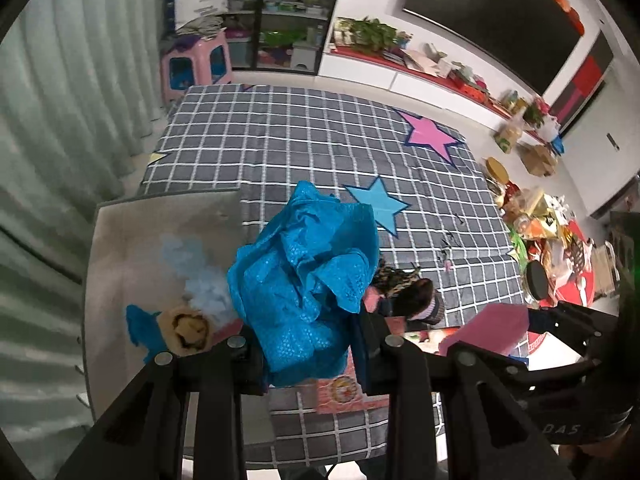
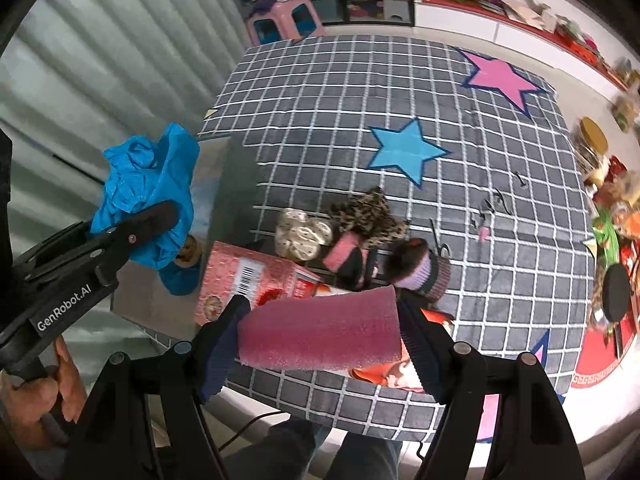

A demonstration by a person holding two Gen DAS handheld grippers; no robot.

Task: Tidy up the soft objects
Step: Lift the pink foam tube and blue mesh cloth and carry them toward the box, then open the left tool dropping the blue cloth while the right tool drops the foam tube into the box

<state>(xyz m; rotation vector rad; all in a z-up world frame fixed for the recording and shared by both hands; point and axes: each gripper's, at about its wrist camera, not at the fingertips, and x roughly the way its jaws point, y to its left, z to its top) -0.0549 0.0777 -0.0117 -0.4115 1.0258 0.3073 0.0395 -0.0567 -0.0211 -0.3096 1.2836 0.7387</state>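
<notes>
Above the grey box (image 1: 132,248), the left gripper (image 1: 308,344) has its jaws closed on a crumpled blue cloth (image 1: 308,280), held up off the checked mat (image 1: 320,140). Further right, over the red carton (image 2: 256,280), the right gripper (image 2: 320,344) clamps a pink foam piece (image 2: 320,328) between its jaws. Leopard-print fabric (image 2: 372,216) lies on the mat just beyond the carton.
</notes>
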